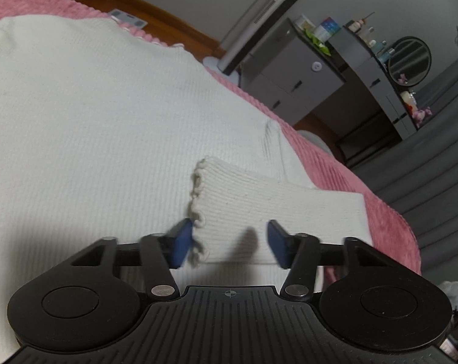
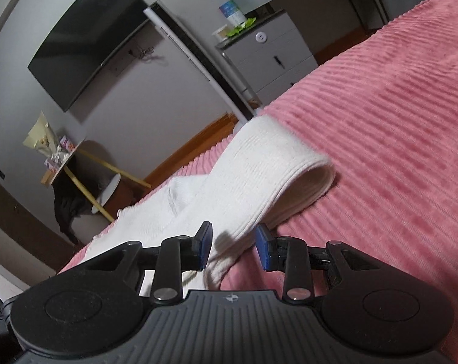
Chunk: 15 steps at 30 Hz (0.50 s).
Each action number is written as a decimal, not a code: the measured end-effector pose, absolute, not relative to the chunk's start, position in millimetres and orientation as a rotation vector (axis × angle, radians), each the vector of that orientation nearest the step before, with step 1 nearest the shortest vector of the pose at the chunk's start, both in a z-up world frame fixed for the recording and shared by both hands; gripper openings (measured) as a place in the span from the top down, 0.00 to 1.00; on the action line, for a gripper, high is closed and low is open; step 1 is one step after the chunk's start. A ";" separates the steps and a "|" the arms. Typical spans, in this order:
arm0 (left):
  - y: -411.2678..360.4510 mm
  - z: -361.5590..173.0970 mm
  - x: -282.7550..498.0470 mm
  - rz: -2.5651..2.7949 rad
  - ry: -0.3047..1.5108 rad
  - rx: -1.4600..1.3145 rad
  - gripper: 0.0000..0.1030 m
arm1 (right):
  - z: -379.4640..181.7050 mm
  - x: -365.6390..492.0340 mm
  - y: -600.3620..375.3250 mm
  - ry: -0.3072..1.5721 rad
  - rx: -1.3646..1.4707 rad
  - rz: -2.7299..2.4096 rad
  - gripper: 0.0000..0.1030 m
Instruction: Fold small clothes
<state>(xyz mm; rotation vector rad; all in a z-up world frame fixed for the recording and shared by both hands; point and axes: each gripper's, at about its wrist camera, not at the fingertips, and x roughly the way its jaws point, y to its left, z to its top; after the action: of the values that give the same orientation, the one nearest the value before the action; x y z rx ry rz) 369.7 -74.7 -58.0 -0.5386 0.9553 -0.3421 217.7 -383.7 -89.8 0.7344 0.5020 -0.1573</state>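
A cream ribbed knit top [image 1: 92, 115] lies spread on a pink corded bedspread [image 1: 389, 221]. One sleeve [image 1: 259, 209] with a frilled cuff is folded back over the body. My left gripper [image 1: 229, 242] is open, its blue pads on either side of the cuff end of that sleeve, just above it. In the right wrist view the other sleeve [image 2: 259, 182] lies folded over in a loop on the bedspread [image 2: 380, 121]. My right gripper [image 2: 233, 247] is open, with the sleeve's lower edge between its pads.
The bed edge runs along the far side. Beyond it stand grey drawers [image 1: 292, 72] with bottles and a round mirror [image 1: 409, 60], a tall white unit [image 2: 198, 60], a wall TV [image 2: 86, 39] and a small side table [image 2: 65, 157].
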 end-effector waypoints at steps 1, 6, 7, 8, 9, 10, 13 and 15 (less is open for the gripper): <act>-76.3 -57.6 371.8 -0.344 0.957 -0.539 0.66 | -90.7 216.9 -384.3 0.498 0.744 -0.161 0.69; -75.8 -50.2 374.4 -0.367 0.944 -0.502 0.89 | -97.1 223.0 -395.9 0.476 0.846 -0.144 0.69; -72.2 -44.7 372.2 -0.365 0.924 -0.482 0.90 | -97.8 223.0 -397.5 0.467 0.862 -0.138 0.69; -66.9 -38.6 370.5 -0.364 0.903 -0.468 0.90 | -98.1 222.6 -398.5 0.458 0.874 -0.134 0.69; -60.4 -32.0 368.9 -0.359 0.881 -0.457 0.90 | -98.3 222.4 -399.1 0.451 0.884 -0.128 0.69; -52.5 -25.3 367.1 -0.346 0.859 -0.442 0.90 | -98.4 222.3 -399.1 0.445 0.893 -0.121 0.69; -22.9 -8.1 360.0 -0.285 0.793 -0.378 0.90 | -98.4 223.3 -397.2 0.438 0.905 -0.091 0.65; -2.5 -1.6 354.7 -0.214 0.761 -0.320 0.90 | -99.0 223.8 -394.4 0.437 0.911 -0.076 0.63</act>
<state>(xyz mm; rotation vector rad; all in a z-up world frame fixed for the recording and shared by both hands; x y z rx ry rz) 354.7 -2.5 -1.6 -0.3195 0.7613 -0.2140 223.8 -394.4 -99.0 0.9108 0.4371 -0.0756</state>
